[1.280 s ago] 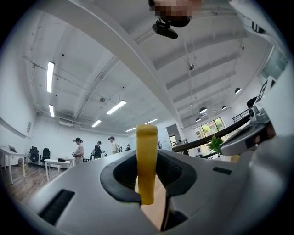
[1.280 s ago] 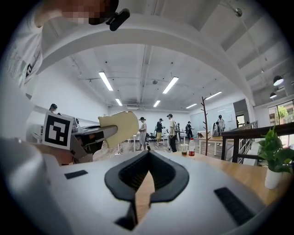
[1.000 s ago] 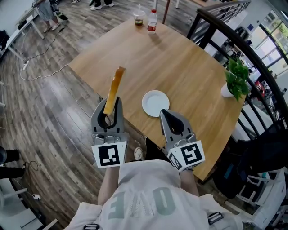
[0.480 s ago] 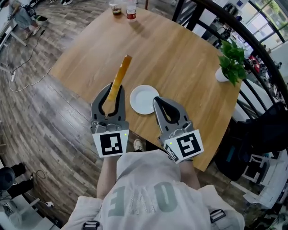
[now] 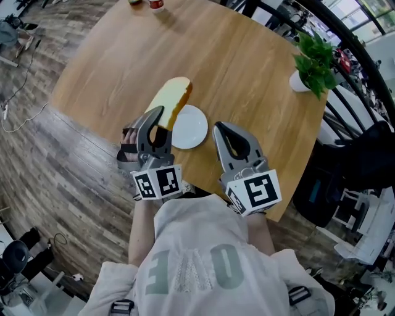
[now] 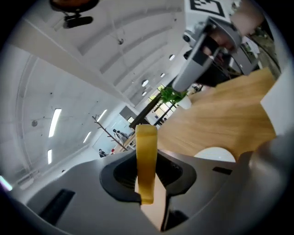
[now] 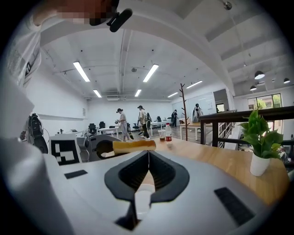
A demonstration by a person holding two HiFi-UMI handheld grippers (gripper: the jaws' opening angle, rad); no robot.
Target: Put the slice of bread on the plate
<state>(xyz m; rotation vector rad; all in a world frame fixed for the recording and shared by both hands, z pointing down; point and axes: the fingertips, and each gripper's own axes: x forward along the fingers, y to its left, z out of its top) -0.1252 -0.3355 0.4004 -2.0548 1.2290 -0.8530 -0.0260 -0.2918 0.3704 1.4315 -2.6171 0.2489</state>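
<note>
My left gripper (image 5: 158, 115) is shut on a slice of bread (image 5: 171, 99), pale yellow with a brown crust. The slice lies tilted, its far end over the left rim of the small white plate (image 5: 191, 128). In the left gripper view the bread (image 6: 146, 160) stands edge-on between the jaws, with the plate (image 6: 215, 154) below to the right. My right gripper (image 5: 221, 128) hovers just right of the plate, jaws together and holding nothing. From the right gripper view (image 7: 148, 153) the bread (image 7: 133, 146) and the left gripper (image 7: 98, 148) show at the left.
The plate sits near the front edge of a round wooden table (image 5: 247, 74). A potted plant (image 5: 311, 58) stands at the table's right side, a bottle (image 5: 155, 5) at its far edge. A black railing (image 5: 352, 46) curves behind. Wooden floor lies to the left.
My left gripper has rolled and sunk towards the plate, turning the bread from edge-up to a flatter tilt over the plate's rim. The right gripper has shifted slightly forward.
</note>
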